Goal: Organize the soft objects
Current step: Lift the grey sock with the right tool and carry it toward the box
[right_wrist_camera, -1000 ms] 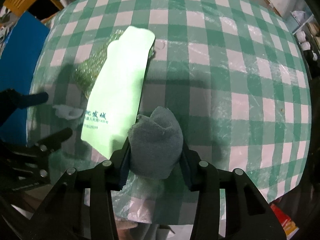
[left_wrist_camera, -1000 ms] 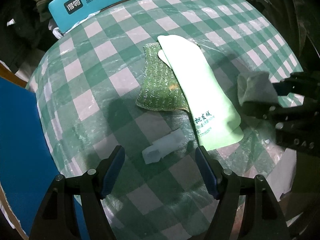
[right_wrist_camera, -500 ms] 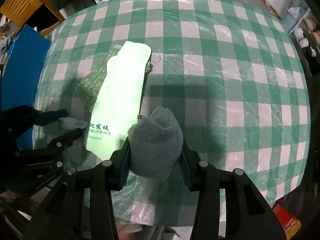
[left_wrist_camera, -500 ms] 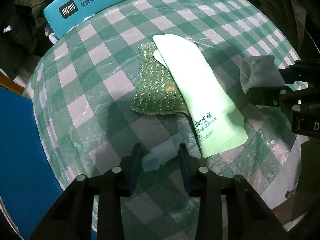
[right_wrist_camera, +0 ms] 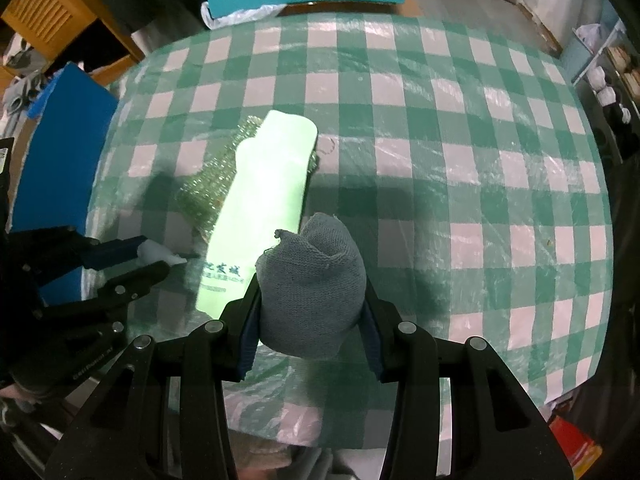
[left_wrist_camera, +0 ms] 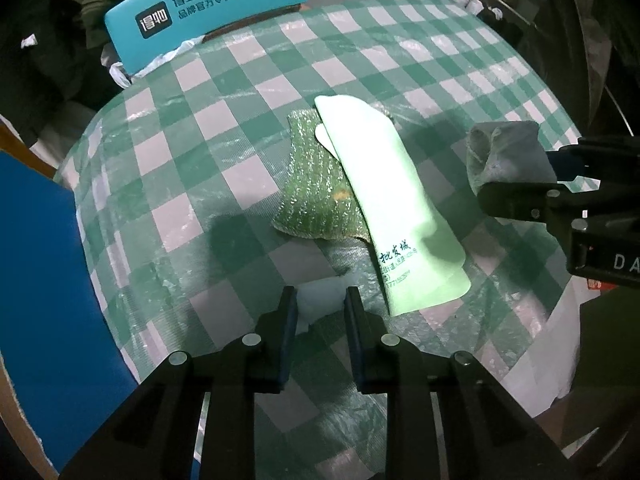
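Note:
My left gripper [left_wrist_camera: 320, 304] is shut on a small white soft piece [left_wrist_camera: 320, 298], seen also in the right wrist view [right_wrist_camera: 158, 254], near the table's front left edge. My right gripper [right_wrist_camera: 310, 312] is shut on a rolled grey knit cloth [right_wrist_camera: 312, 280], held above the table; the cloth also shows in the left wrist view [left_wrist_camera: 504, 156]. A pale green cloth with printed text [left_wrist_camera: 384, 208] lies over a dark green glittery scrubbing cloth [left_wrist_camera: 316, 196] in the middle of the table; both show in the right wrist view, pale cloth [right_wrist_camera: 264, 200] and scrubber [right_wrist_camera: 208, 192].
The round table wears a green and white checked cover [left_wrist_camera: 224, 120] under clear plastic. A teal chair back with white lettering [left_wrist_camera: 208, 4] stands at the far side. A blue panel [left_wrist_camera: 44, 280] stands at the left edge. A wooden cabinet [right_wrist_camera: 60, 12] stands far left.
My left gripper has closed from open onto the white soft piece and lifted it slightly. My right gripper still holds the grey cloth and has risen a little.

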Demonstrator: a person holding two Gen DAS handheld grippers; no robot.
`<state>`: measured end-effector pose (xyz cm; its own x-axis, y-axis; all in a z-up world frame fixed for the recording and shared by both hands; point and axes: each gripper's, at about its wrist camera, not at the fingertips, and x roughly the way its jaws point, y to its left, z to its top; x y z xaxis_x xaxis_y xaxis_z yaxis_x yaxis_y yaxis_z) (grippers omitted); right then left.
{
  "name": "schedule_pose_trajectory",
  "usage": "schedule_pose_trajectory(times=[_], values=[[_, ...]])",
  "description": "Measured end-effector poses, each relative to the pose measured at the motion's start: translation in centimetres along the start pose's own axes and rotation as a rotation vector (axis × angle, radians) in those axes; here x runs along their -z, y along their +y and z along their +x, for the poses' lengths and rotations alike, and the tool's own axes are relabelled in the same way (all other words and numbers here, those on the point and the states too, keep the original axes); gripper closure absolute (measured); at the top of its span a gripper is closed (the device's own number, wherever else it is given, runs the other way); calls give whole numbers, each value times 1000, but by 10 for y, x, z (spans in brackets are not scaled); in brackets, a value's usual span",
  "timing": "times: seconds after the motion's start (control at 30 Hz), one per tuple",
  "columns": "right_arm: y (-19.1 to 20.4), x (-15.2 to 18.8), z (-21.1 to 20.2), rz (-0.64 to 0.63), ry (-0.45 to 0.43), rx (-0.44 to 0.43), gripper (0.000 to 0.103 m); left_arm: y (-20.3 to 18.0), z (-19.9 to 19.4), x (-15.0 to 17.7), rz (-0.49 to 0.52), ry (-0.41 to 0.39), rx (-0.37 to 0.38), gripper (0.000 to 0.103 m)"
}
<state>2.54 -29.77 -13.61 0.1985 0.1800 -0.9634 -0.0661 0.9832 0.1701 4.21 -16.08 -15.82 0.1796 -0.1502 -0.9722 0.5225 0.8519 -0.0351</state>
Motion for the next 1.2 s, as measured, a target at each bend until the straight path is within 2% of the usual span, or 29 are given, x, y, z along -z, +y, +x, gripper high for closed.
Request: schedule_pose_trajectory(times=[0.57,0.8,1.2], values=[[25,-9,-38,-29,-95,-17,60,6,-58,3,-43,-116,-20,80],[38,-12,-54,-54,-133,-25,60,11,-75,6,-52,-135,-55,80],[59,-19,-71,-88,-169,-38,60,24,-100,13,-88,-178,-69,80]])
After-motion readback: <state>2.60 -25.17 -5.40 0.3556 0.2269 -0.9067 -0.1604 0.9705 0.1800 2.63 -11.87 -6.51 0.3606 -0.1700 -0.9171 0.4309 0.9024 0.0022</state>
